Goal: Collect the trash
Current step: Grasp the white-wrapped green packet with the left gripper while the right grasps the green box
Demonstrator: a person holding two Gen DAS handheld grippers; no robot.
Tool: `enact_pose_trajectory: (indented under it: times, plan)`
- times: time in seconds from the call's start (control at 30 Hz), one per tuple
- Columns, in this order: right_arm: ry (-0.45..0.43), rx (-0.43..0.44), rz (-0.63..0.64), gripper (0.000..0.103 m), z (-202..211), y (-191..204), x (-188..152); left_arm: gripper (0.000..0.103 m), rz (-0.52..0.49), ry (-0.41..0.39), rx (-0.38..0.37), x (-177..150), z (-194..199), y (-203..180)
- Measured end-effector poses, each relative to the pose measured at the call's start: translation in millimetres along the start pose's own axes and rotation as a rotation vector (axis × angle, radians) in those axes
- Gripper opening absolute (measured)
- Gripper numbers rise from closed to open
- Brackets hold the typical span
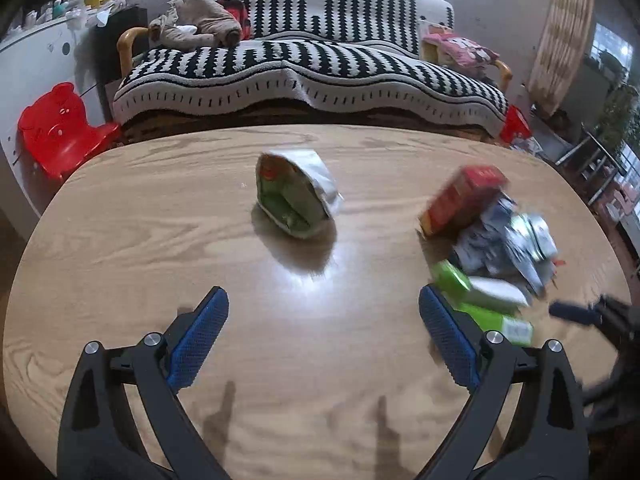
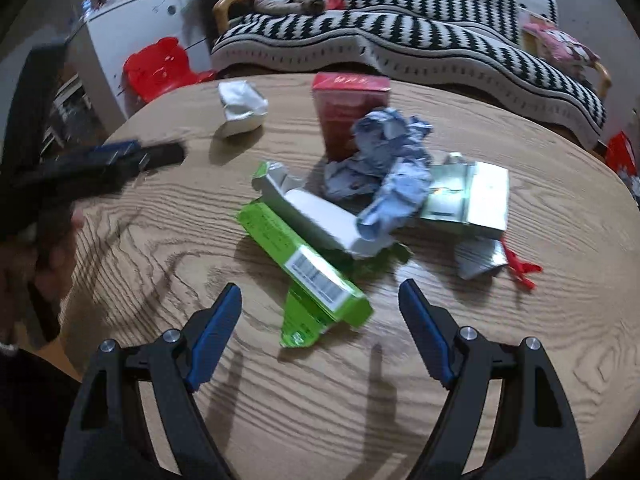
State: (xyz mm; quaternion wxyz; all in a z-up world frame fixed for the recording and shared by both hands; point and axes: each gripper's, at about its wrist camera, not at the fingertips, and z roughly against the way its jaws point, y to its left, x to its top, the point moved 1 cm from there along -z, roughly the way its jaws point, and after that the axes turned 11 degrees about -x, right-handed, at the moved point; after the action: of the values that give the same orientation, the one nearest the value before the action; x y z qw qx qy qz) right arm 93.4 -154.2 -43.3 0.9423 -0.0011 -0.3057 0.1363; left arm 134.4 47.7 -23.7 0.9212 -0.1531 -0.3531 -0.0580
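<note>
On the oval wooden table [image 1: 160, 240] stands a crumpled green and silver snack bag [image 1: 296, 192], ahead of my open left gripper [image 1: 323, 296], which holds nothing. To its right lies a heap: a red box [image 1: 460, 200], a crumpled blue-white wrapper [image 1: 504, 240] and a flattened green carton [image 1: 480, 308]. In the right wrist view my right gripper [image 2: 320, 289] stands open just short of the green carton [image 2: 304, 264], whose near end lies between the fingertips. Behind it are the red box [image 2: 350, 112], the blue-white wrapper [image 2: 388, 168], a silver-green carton [image 2: 468, 200] and the snack bag [image 2: 240, 108].
A black-and-white patterned sofa [image 1: 304, 68] runs behind the table, with a red plastic chair [image 1: 60, 128] at its left. A red strip [image 2: 520, 268] and a foil scrap [image 2: 478, 258] lie right of the heap. The left gripper [image 2: 160, 150] and a hand [image 2: 52, 248] show blurred at the left.
</note>
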Motion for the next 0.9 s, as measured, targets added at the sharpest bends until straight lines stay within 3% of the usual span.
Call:
enact_pose_trajectory:
  times: [0.3, 0.5, 0.53, 0.57, 0.6, 0.63, 0.67, 0.73, 0.9]
  plan:
    - [0.019, 0.013, 0.02, 0.077, -25, 16, 9, 0.093, 0.088, -0.012, 0.041, 49, -63, 23]
    - [0.033, 0.004, 0.031, 0.063, -33, 21, 10, 0.093, 0.126, -0.007, 0.035, 56, -86, 26]
    - [0.037, 0.005, 0.036, 0.057, -35, 22, 10, 0.09, 0.12, -0.009, 0.037, 57, -88, 25]
    - [0.041, 0.004, 0.041, 0.053, -36, 23, 10, 0.078, 0.116, -0.011, 0.042, 56, -89, 24]
    - [0.044, 0.004, 0.044, 0.042, -36, 23, 10, 0.071, 0.121, -0.002, 0.048, 54, -90, 25]
    - [0.046, 0.009, 0.045, 0.039, -36, 24, 9, 0.053, 0.128, 0.005, 0.043, 53, -91, 26]
    - [0.044, 0.02, 0.047, 0.036, -35, 25, 10, 0.047, 0.137, 0.009, 0.032, 51, -91, 28]
    - [0.037, 0.037, 0.062, 0.023, -30, 28, 9, 0.045, 0.141, 0.004, 0.04, 47, -86, 30]
    - [-0.002, 0.028, 0.099, 0.02, -12, 37, 5, 0.043, 0.118, 0.003, 0.048, 37, -68, 30]
